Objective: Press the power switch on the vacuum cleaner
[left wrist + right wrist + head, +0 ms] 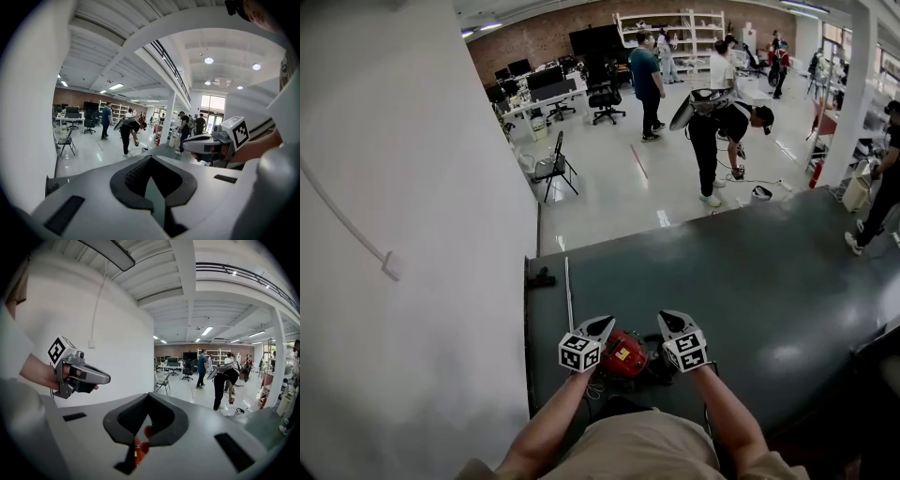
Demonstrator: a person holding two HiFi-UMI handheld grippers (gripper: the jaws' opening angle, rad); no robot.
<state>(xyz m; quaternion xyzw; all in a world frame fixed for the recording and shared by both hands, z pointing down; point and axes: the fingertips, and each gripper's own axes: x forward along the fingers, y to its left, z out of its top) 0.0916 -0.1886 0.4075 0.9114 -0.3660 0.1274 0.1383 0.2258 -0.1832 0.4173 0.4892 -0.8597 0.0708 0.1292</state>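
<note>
The vacuum cleaner (623, 354) is a small red body with a yellow label, lying on the dark mat (750, 281) close to the person's knees. My left gripper (604, 324) hovers just left of it, jaws together and holding nothing. My right gripper (667, 319) hovers just right of it, also shut and empty. In the right gripper view a sliver of the red vacuum cleaner (139, 447) shows through the gap under the right gripper (149, 395). The left gripper (151, 158) points out over the hall. The power switch is not visible in any view.
A white wall (412, 234) runs along the mat's left edge. A thin pale tube (569, 292) and a black nozzle (542, 277) lie on the mat's left side. Beyond the mat are a folding chair (553, 164), a pillar (848, 94) and several people.
</note>
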